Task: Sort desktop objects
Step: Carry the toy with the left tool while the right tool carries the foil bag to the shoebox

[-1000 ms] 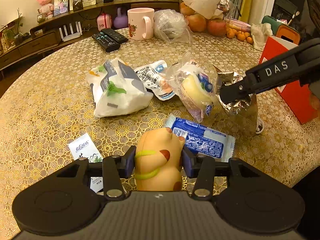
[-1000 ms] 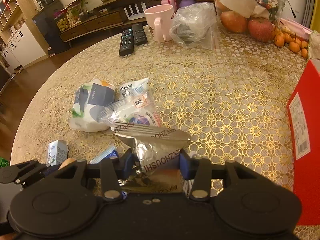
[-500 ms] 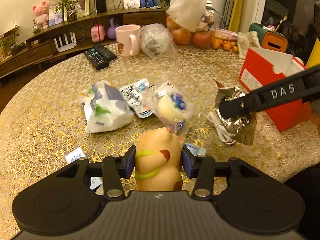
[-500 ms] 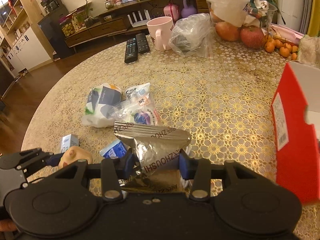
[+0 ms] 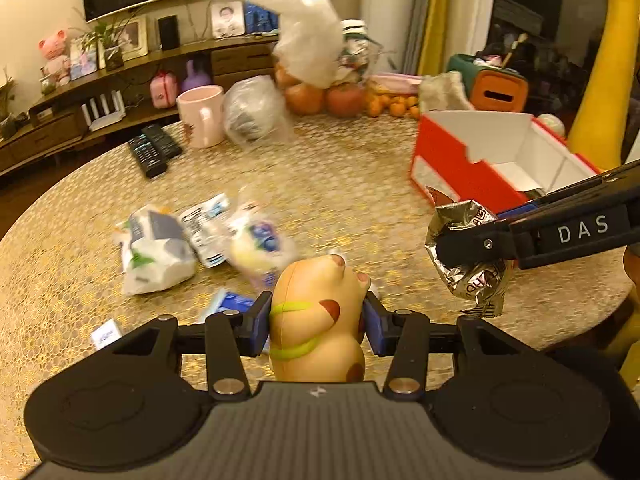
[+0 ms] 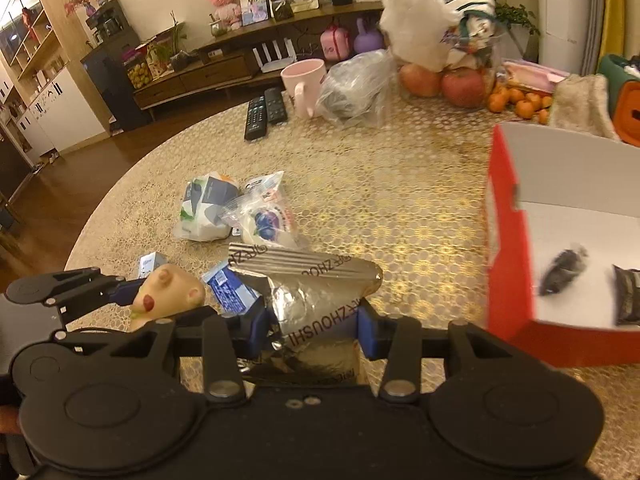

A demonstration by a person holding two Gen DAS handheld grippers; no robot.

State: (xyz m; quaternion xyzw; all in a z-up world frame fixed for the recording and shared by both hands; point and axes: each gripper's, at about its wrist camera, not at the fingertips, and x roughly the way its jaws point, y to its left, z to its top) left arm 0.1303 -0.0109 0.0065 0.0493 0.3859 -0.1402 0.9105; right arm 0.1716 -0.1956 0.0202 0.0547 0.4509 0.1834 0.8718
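Note:
My left gripper point(image 5: 316, 326) is shut on a tan hamster-like toy point(image 5: 318, 320) with a green band, held above the table. In the right wrist view that toy point(image 6: 166, 292) and the left gripper point(image 6: 132, 292) show at the lower left. My right gripper point(image 6: 310, 326) is shut on a crumpled silver foil snack bag point(image 6: 312, 292); the left wrist view shows the bag point(image 5: 468, 256) hanging in the right gripper point(image 5: 448, 248). A red box point(image 6: 508, 240) with a white inside stands open at the right, with two dark packets point(image 6: 564, 272) in it.
Loose on the gold-patterned table point(image 5: 340, 184) lie a white pouch point(image 5: 154, 252), clear snack packets point(image 5: 256, 244), a blue wrapper point(image 6: 230, 288) and a small carton point(image 6: 152, 262). Further back stand remotes point(image 5: 152, 150), a pink mug point(image 5: 200, 120), plastic bags point(image 5: 250, 114) and fruit point(image 5: 320, 98).
Both grippers have risen off the table with their loads and swung right. The red box has come into fuller view, its inside now visible.

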